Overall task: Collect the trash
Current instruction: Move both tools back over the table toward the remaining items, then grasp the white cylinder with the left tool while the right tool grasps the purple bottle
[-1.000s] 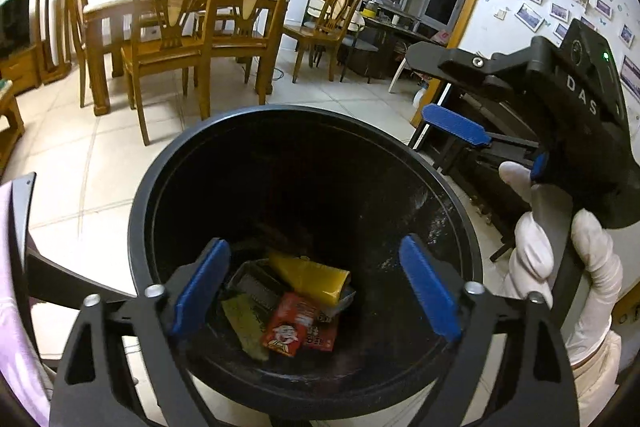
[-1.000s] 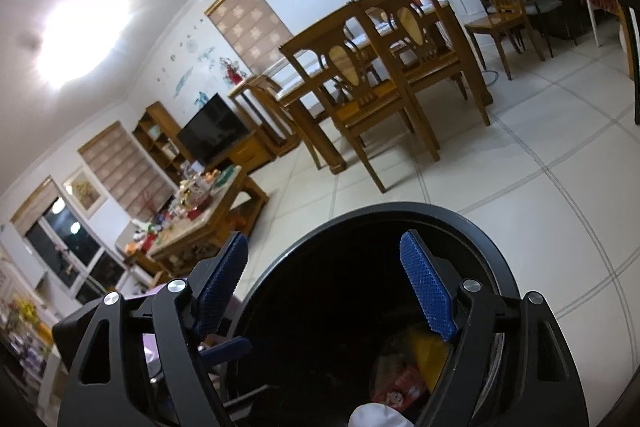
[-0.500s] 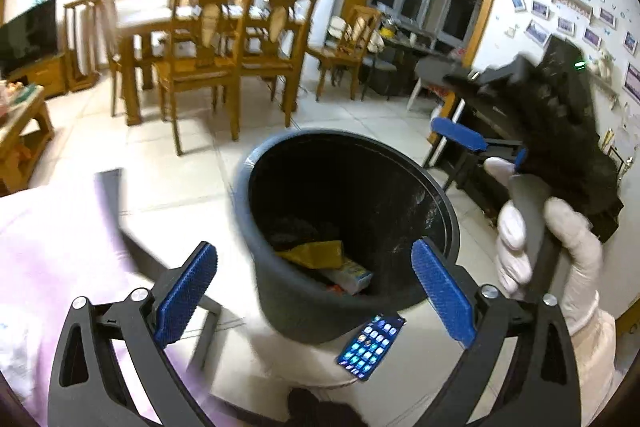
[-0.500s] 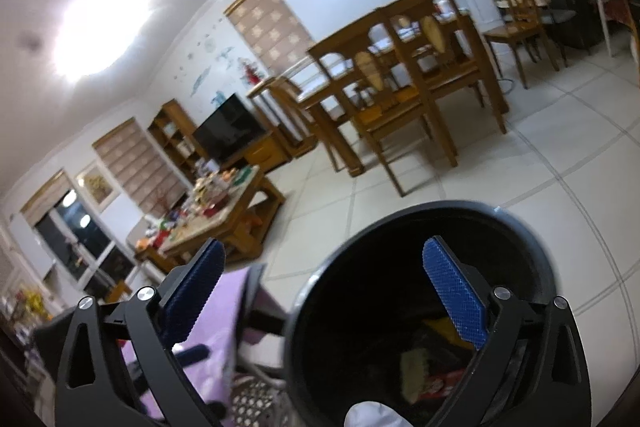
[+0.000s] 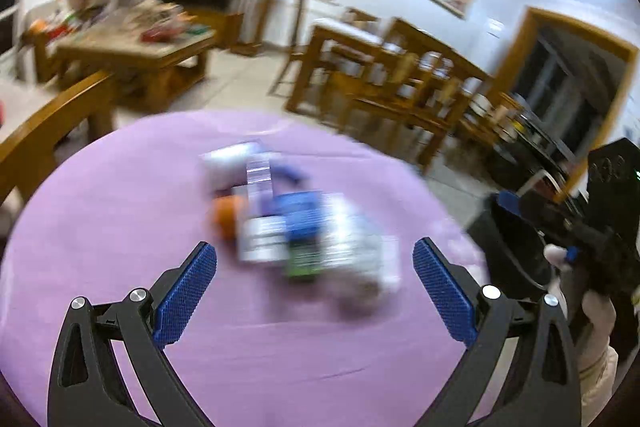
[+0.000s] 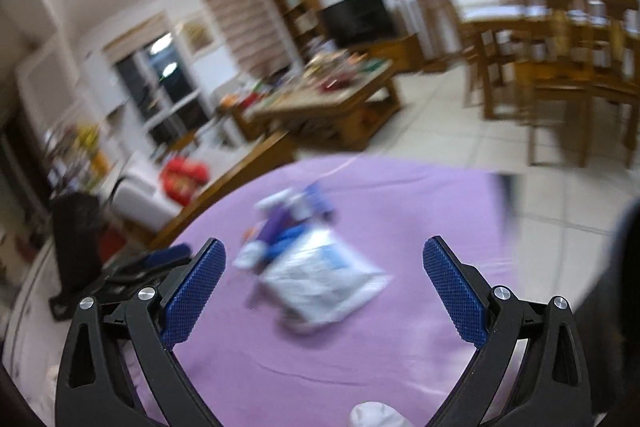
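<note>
1. Two grippers are at work, each black-framed with two blue textured pads. The left gripper [image 5: 315, 291] hangs over a round worktop covered in lilac cloth [image 5: 120, 211]; the right gripper [image 6: 324, 291] hangs over the same cloth from another side.
2. The left jaws stand spread wide with nothing between the pads. The right jaws are closing slightly, though they too are wide apart and grip nothing.
3. The trash sits as one small heap [image 5: 296, 223] near the middle of the worktop, ahead of both grippers and touched by neither.
4. In the heap I can count one crinkled white plastic wrapper [image 6: 324, 279], the largest piece, one orange lump [image 5: 226, 213], a blue-labelled packet [image 5: 302, 215] and a purple piece [image 6: 276, 223]. Motion blur smears them, so an exact count of the pieces is beyond me.
5. One black round bin [image 5: 516, 247] stands beside the worktop at the right of the left view, partly hidden behind the right gripper's body and the white-gloved hand [image 5: 592, 311] holding it.
6. Only a sliver of white glove shows at the bottom edge of the right view.
7. Farther off stand one low wooden coffee table [image 6: 332, 107] cluttered with things too blurred to name, and a wooden dining set [image 5: 400, 75] whose chairs overlap too much to count.
</note>
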Demonstrator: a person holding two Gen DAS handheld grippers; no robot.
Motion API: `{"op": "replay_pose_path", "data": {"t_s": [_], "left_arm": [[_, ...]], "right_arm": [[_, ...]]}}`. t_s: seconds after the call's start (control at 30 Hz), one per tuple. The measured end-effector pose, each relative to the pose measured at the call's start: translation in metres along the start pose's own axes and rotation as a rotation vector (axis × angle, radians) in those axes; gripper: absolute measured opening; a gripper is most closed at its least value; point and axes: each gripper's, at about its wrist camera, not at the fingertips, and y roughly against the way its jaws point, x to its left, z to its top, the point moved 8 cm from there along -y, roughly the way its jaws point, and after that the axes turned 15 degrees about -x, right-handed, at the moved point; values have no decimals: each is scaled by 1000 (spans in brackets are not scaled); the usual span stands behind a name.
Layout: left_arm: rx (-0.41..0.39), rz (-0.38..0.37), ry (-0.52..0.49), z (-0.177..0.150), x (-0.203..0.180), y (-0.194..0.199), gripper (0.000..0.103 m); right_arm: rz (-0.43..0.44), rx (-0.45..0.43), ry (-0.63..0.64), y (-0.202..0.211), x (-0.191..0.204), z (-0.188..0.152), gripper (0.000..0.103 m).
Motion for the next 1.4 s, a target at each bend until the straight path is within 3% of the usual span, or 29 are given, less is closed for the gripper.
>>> {"op": "replay_pose_path", "data": {"t_s": [0.07,0.23,0.43,0.5,0.53,0.7,0.73,1.0,1.1,1.17,1.2,1.23,1.3,1.4], "left_arm": [[4,21,42,3,33,0,98],[14,32,49,28,75,-29,98],[70,8,-10,50,91,-73,97],[81,-7,-38,49,91,-77,97],[89,-15,-57,48,90,-81,97],[117,-37,-114,40,91,-90,97],[121,-36,-120,39,92,-92,97],[173,-44,-239,32,75,-127,97],[200,-45,-285,23,66,-139,89],[233,-44,-293,14,65,-148,69],[259,-54,-271,8,65,-152,55],[268,-56,-260,5,65,-153,47],[255,-40,-264,4,67,-151,39],[259,-73,-189,5,69,-144,39]], "right_arm": [[37,67,11,-36,33,-10,80],[46,198,34,-116,80,-23,64],[-44,303,76,-174,81,-37,53],[-68,337,93,-186,78,-46,48],[-73,356,102,-191,78,-50,40],[-54,362,112,-194,69,-57,33],[-48,350,106,-191,69,-55,25],[-22,301,58,-150,48,-39,24],[-21,287,50,-133,45,-36,23],[-12,278,37,-126,42,-35,22],[-7,271,28,-122,40,-35,18],[0,265,22,-119,39,-33,2],[13,250,3,-111,36,-31,2],[24,250,0,-109,34,-33,2]]}}
